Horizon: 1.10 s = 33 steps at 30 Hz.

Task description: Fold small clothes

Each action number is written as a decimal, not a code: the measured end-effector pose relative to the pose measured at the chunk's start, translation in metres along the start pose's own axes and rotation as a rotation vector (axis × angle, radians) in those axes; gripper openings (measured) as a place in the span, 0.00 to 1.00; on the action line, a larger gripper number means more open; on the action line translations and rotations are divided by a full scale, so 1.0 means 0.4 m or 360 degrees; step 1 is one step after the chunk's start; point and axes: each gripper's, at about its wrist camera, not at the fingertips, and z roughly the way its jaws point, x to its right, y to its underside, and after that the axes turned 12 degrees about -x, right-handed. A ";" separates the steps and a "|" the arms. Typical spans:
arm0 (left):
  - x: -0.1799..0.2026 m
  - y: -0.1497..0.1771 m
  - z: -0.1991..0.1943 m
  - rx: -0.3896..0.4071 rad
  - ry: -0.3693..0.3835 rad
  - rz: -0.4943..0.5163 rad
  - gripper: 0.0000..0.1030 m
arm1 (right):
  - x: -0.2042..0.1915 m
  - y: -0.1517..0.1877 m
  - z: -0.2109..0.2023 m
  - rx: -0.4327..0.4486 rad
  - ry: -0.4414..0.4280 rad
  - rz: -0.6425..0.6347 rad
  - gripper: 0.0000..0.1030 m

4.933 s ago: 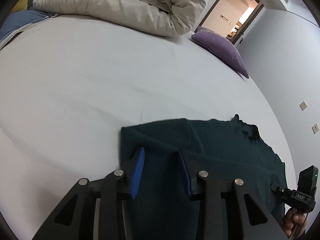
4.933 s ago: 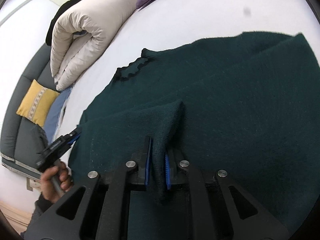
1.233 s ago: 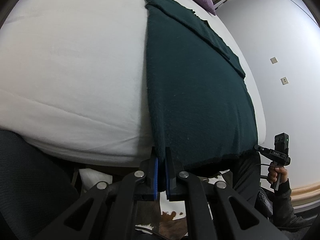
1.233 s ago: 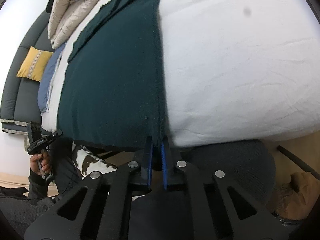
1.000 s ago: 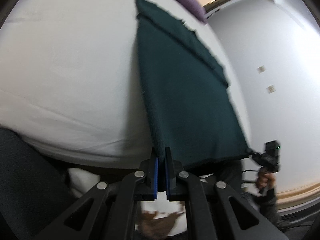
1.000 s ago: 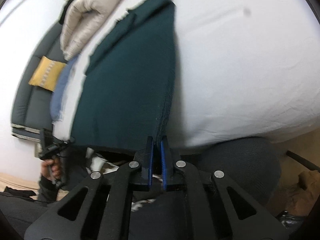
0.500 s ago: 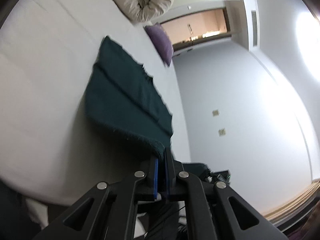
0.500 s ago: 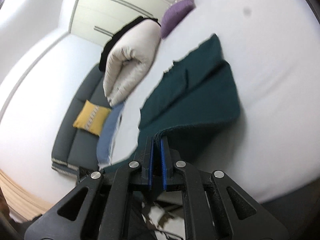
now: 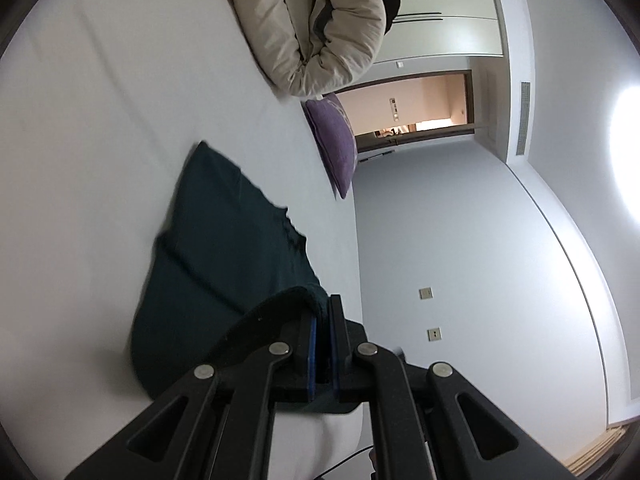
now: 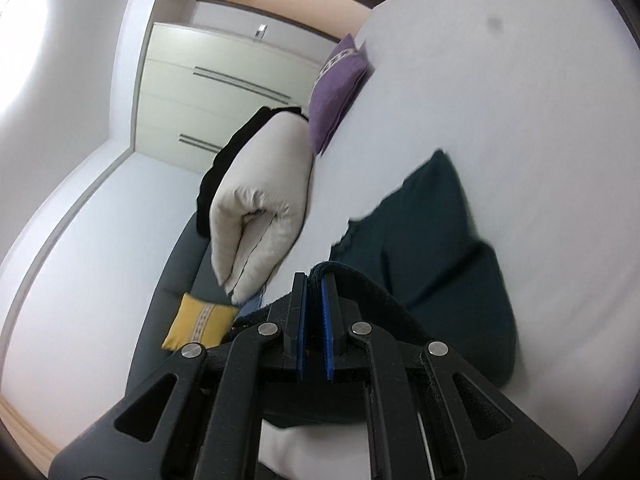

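Sweater (image 9: 224,240) on the white bed (image 9: 100,140), half-folded, its near hem pinched in both the left gripper (image 9: 323,344) and right gripper (image 10: 312,320), lifted over the body, fold not yet laid down.

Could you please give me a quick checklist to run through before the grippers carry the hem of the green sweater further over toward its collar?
1. Left gripper shut on the dark green sweater hem: ok.
2. Right gripper shut on the hem: ok.
3. Hem lifted clear of the white bed: ok.
4. Collar end lying flat on the bed: ok.
5. Purple cushion and beige duvet apart from the sweater: ok.
6. Hem level between the grippers: cannot tell.
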 end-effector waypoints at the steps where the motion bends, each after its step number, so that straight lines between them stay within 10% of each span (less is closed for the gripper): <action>1: -0.001 -0.014 0.009 0.0001 -0.0004 0.0001 0.05 | 0.004 -0.018 0.018 0.0008 0.0008 0.0005 0.06; 26: -0.170 -0.394 0.330 -0.0018 -0.0409 -0.0139 0.07 | 0.215 -0.405 0.561 -0.0022 0.0466 0.0178 0.07; 28: -0.176 -0.399 0.338 -0.0028 -0.0448 -0.0121 0.20 | 0.251 -0.422 0.587 -0.0037 0.0523 0.0242 0.10; 30: -0.163 -0.394 0.319 0.0014 -0.0456 -0.0095 0.54 | 0.264 -0.428 0.594 -0.0001 0.0500 0.0254 0.14; 33: -0.135 -0.383 0.280 0.0083 -0.0447 -0.0033 0.60 | 0.247 -0.433 0.586 0.0061 0.0530 0.0191 0.48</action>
